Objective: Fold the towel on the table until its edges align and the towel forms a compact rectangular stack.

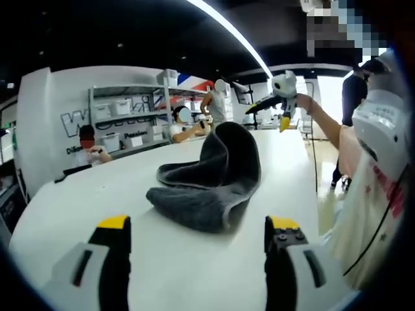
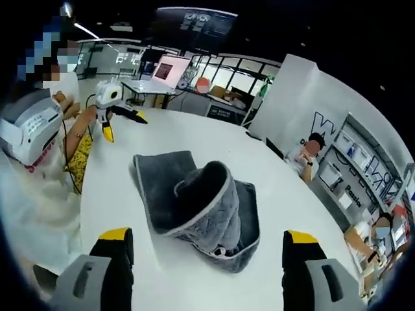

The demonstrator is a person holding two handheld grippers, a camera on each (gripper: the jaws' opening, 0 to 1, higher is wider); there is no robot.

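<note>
On table (image 1: 194, 272), mid: grey towel (image 1: 211, 178) rumpled, one fold standing up, edges not aligned.
Left gripper (image 1: 198, 236) and right gripper (image 2: 206, 249) both near side w/ jaws spread, holding nothing; risk: pinching the hump only drags the heap, skews layers.

One grey towel (image 1: 207, 184) lies on one white table (image 1: 97, 194). Two grippers work here: the left gripper (image 1: 198, 230) and the right gripper (image 2: 207, 243), each with two yellow-tipped jaws. In the left gripper view, three people (image 1: 91, 149) sit or stand at the far side by one shelf unit (image 1: 126, 120).
</note>
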